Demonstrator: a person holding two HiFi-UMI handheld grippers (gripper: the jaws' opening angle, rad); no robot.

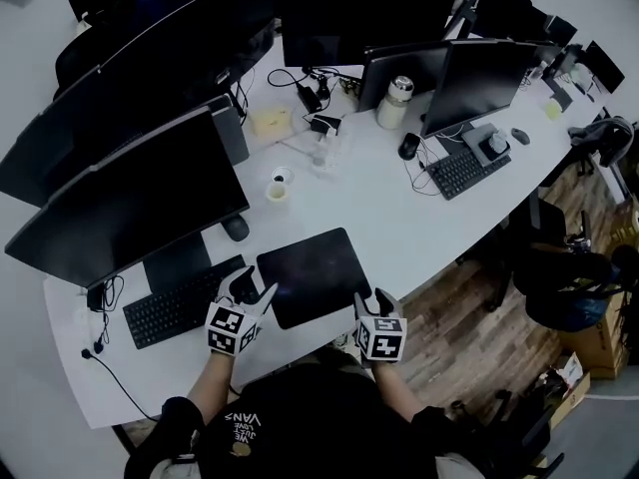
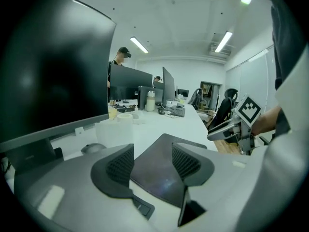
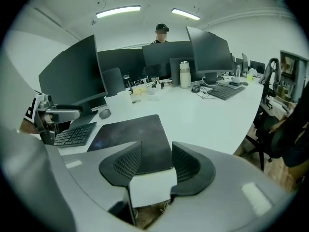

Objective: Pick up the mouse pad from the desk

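The mouse pad [image 1: 315, 275] lies flat on the table [image 1: 419, 228], just ahead of the left tool [image 1: 254, 284] and right tool [image 1: 372, 301], both spread and empty. It looks thin, light and floppy, so pinching its near corners seems best.

The only print I can read is on my own black shirt [image 1: 319, 417], just behind my left gripper [image 1: 253, 285] in the head view. It shows pale capitals spelling "VANS", seen upside down, with smaller lines beside it too small to make out. The marker cube [image 1: 230, 327] on that gripper and the marker cube on my right gripper [image 1: 372, 297] bear black-and-white square code patterns, not letters.
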